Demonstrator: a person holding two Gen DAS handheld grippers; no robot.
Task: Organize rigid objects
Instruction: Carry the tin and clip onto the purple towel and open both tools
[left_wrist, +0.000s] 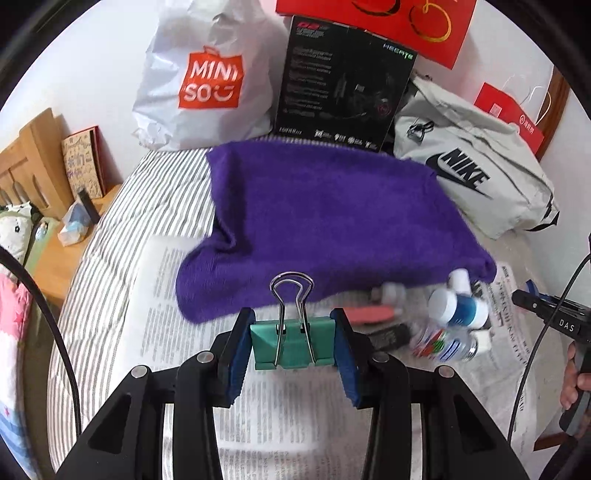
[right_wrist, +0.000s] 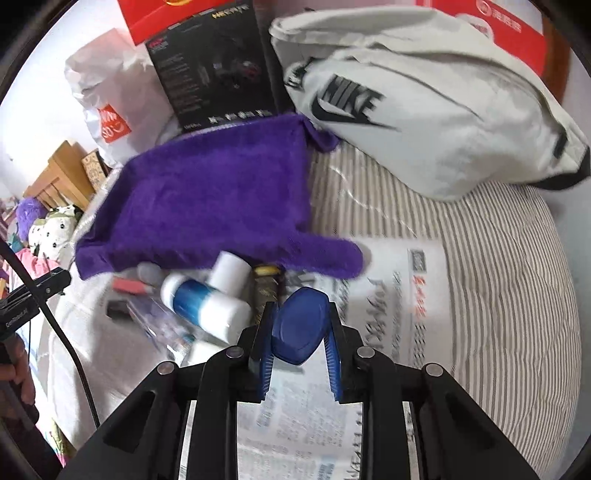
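The purple towel (left_wrist: 325, 221) covers the far ends of the small items heaped at its near edge. A white-capped bottle (left_wrist: 460, 306) there is smeared by motion, and the pink object (left_wrist: 369, 314) and clear bottle (left_wrist: 443, 345) beside it cannot be identified. The red box (left_wrist: 388, 22) beyond the towel is cut off by the top edge. The newspaper (right_wrist: 406, 295) print is unreadable.

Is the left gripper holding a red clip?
No, the left gripper is shut on a green binder clip with silver wire handles.
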